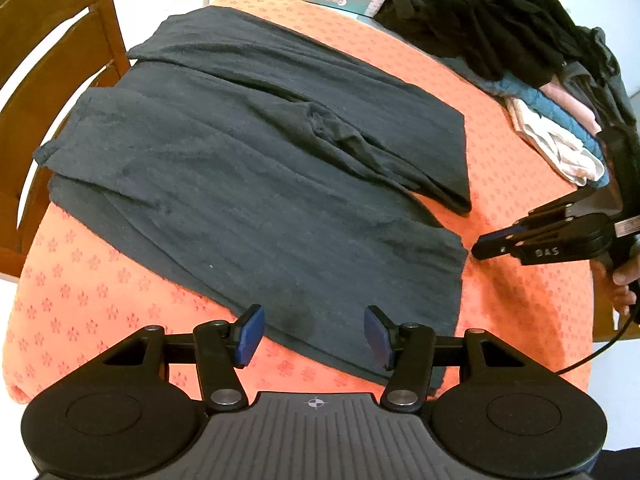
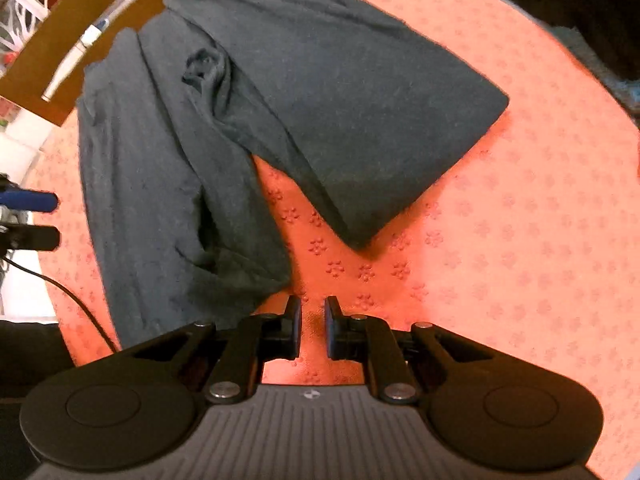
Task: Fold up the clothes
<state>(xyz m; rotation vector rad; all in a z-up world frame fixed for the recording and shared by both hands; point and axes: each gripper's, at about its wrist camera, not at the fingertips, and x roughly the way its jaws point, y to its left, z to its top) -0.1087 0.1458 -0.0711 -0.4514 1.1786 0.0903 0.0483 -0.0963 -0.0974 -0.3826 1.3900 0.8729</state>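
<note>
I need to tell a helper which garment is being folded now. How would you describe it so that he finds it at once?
Start from the orange tablecloth with the small flower pattern. In its middle lies a large dark grey-blue knit garment, spread flat and partly folded over itself. Unlike the crumpled black clothes and the small stack of folded pink, white and blue items at the far edge, it lies alone and flat.

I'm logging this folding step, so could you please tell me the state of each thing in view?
Dark garment: spread on the table, partly folded, rumpled in the middle.
Left gripper: jaws open over the garment's near edge, gripping nothing.
Right gripper: jaws nearly shut, nothing between them, beside a garment corner.
Clothes pile: heaped, unfolded.
Orange tablecloth: lying flat.
</note>
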